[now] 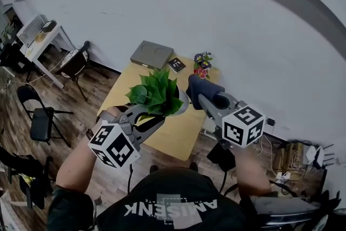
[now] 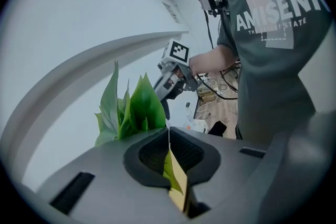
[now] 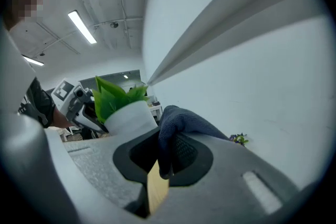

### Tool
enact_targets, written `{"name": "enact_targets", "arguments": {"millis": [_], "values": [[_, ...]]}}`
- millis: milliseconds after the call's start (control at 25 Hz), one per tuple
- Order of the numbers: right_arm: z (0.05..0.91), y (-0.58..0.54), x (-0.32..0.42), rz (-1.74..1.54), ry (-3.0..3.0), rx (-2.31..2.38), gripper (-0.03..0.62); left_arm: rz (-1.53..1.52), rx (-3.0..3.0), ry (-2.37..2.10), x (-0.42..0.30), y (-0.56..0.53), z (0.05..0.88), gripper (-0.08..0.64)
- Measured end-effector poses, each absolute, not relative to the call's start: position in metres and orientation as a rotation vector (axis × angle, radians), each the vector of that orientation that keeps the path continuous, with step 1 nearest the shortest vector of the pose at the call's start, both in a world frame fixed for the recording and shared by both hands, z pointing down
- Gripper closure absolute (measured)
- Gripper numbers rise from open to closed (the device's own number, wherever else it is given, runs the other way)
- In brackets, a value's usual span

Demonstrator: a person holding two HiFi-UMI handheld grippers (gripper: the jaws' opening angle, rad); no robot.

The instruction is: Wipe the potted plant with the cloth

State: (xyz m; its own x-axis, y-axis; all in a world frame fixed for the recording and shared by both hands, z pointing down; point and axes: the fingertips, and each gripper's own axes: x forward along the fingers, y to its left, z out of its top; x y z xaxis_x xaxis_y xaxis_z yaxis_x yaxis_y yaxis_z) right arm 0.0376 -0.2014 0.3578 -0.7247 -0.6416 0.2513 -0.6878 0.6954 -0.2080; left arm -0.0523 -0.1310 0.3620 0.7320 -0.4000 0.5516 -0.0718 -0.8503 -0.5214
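Left gripper (image 2: pixel 168 134) is pinched shut on what looks like a thin leaf (image 2: pixel 169 166), steadying the plant (image 1: pixel 157 92) on the table (image 1: pixel 178 135). Right gripper (image 3: pixel 167 150) clamps the cloth (image 3: pixel 181 120) just beside the pot (image 3: pixel 131 115) — contact unclear. Wiping looks about to begin: the cloth must meet a leaf and stroke outward — gently, as stems bend.

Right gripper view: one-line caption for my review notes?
Right gripper clamps dark blue cloth beside the white-potted plant.
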Motion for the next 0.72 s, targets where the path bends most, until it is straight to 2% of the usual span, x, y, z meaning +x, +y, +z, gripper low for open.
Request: {"name": "enact_targets", "arguments": {"millis": [280,720], "values": [[0.298,-0.183,0.001,0.333,-2.900,0.923,0.565,-0.919,-2.422,0.324,-0.049,-0.125,0.361,0.552],[0.305,-0.182,-0.007,0.355,-2.892,0.908,0.565,-0.889,-2.389,0.358,-0.054,-0.123,0.350,0.552]]}}
